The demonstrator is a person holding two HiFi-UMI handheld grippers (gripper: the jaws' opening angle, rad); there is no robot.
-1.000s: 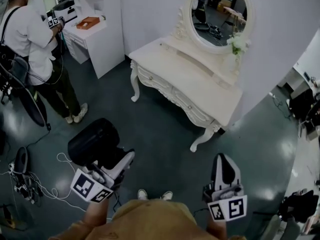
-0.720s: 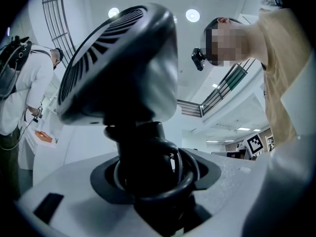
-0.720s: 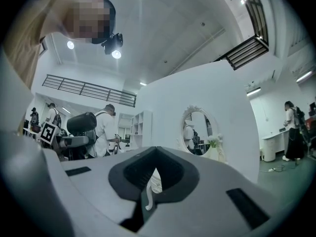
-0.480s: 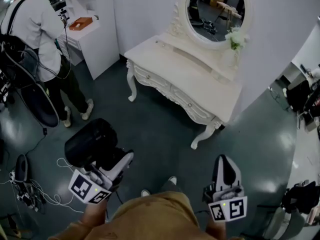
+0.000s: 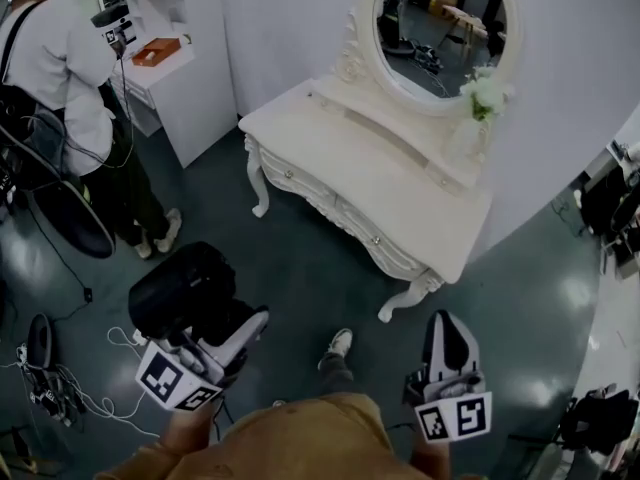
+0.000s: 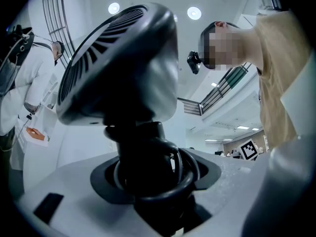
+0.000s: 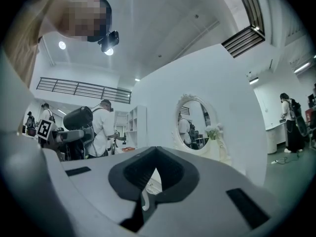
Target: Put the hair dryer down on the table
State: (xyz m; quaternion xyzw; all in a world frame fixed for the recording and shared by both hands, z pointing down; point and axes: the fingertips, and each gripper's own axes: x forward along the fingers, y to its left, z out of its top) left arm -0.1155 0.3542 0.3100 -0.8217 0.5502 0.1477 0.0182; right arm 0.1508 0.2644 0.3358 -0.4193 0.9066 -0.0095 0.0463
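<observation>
Two claws sit low in the near view: left claw [image 5: 228,320] pinches the glossy black hair dryer [image 5: 185,286] by its cord-wrapped handle, right claw [image 5: 448,320] pressed together, empty. Cream carved counter [image 5: 400,203] with oval mirror [image 5: 440,28] stands far across dark floor [image 5: 300,258]; bystander [image 5: 60,98] far left, cables [image 5: 70,393] near left. Versus a second ago the counter looks closer, dryer grip unchanged.
</observation>
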